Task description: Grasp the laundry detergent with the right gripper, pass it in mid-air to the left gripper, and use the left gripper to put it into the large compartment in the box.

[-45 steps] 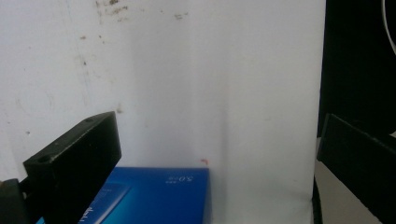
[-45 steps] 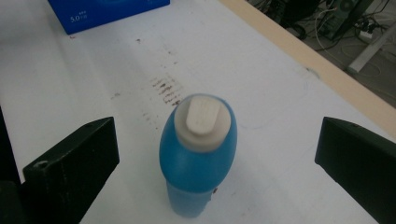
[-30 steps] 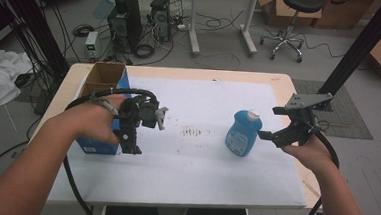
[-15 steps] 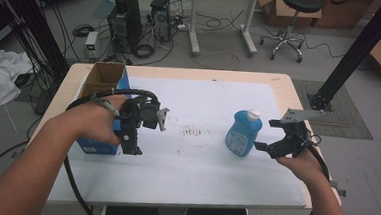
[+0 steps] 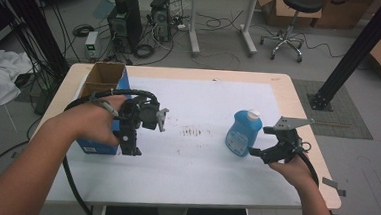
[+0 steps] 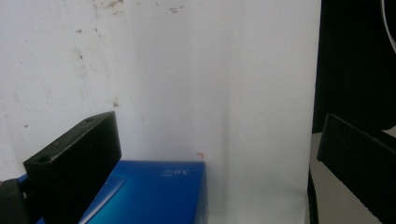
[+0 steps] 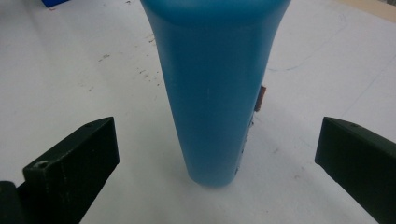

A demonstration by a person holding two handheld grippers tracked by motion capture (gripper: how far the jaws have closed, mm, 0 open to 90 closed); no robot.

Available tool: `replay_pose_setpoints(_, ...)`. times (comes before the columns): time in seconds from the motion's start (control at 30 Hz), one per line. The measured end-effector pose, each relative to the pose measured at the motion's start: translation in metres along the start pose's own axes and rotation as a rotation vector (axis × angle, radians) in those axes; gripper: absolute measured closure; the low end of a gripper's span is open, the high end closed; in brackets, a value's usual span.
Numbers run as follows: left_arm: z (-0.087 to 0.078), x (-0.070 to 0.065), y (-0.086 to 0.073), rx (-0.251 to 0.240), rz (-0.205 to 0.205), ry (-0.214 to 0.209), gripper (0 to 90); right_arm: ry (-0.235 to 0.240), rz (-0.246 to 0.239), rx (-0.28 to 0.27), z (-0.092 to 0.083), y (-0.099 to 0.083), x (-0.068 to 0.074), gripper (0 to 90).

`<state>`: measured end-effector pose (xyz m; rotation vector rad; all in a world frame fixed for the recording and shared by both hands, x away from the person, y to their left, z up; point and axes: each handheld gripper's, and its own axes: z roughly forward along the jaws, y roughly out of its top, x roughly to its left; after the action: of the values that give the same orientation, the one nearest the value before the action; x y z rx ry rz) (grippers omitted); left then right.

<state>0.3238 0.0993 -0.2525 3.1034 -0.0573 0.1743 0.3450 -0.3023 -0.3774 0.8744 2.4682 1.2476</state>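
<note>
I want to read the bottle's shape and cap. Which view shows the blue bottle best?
The high view: the whole blue bottle with its white cap stands upright on the table. The right gripper view gives just its lower body.

Bottle (image 7: 217, 88) top cut off by upper edge in right gripper view. Blue box (image 6: 149, 193) print (small, reversed) unreadable; lower part cropped.
</note>
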Motion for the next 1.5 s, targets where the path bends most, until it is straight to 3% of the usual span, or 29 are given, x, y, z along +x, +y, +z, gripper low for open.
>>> replay_pose_setpoints(0.63,-0.004,-0.003,-0.001,0.002,0.003,0.008,0.1,0.005,0.036,-0.066,0.037,-0.014,0.000,0.0)
replay_pose_setpoints(0.8,-0.003,-0.003,-0.001,-0.001,0.000,0.007,0.1,0.000,0.043,-0.112,0.039,-0.013,0.000,0.0)
replay_pose_setpoints(1.5,0.000,-0.004,-0.002,0.001,-0.004,0.006,0.1,-0.050,0.058,-0.192,0.053,-0.018,0.004,0.0)
